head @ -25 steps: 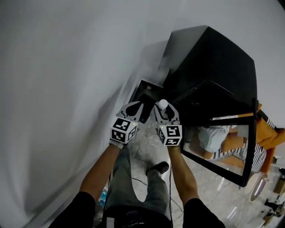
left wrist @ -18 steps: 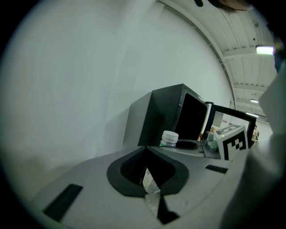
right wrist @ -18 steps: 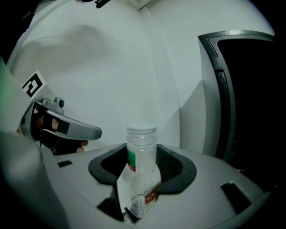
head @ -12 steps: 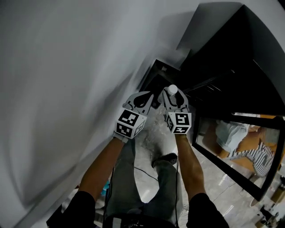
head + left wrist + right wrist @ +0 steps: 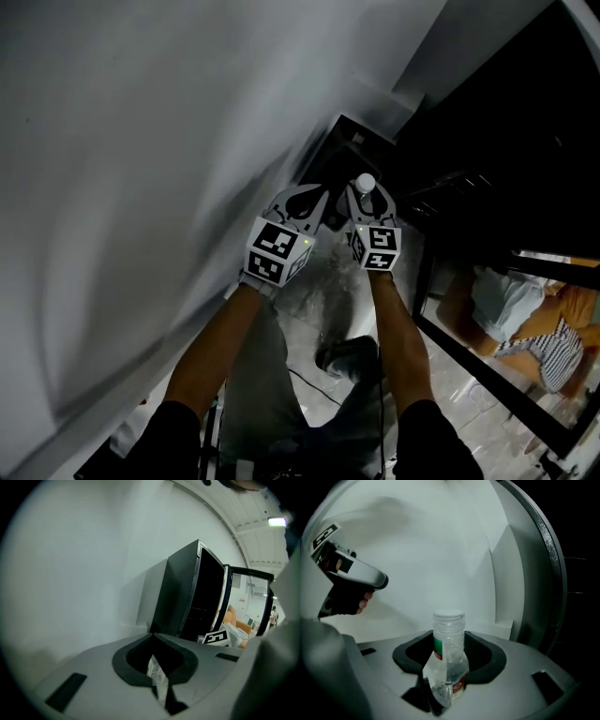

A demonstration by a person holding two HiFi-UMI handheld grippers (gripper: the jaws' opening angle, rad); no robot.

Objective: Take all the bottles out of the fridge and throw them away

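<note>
A small clear plastic bottle (image 5: 449, 663) with a white cap (image 5: 365, 183) and a green and red label stands upright between the jaws of my right gripper (image 5: 367, 195), which is shut on its body. My left gripper (image 5: 317, 195) hovers just left of it, its jaws closed tip to tip with nothing in them (image 5: 152, 635). Both are held over a dark open-topped bin (image 5: 339, 155) in the corner between the white wall and the black fridge (image 5: 506, 112). In the right gripper view the left gripper (image 5: 347, 578) shows at far left with a hand on it.
The white wall (image 5: 141, 141) runs close along the left. The fridge's glass door (image 5: 497, 375) stands open at the right and reflects the room. The person's legs and a shoe (image 5: 347, 356) are on the pale tiled floor below.
Both grippers have moved forward towards the corner, so the dark bin and fridge now lie closer beneath them. The bottle has stayed in the right gripper; the left jaws stay closed.
</note>
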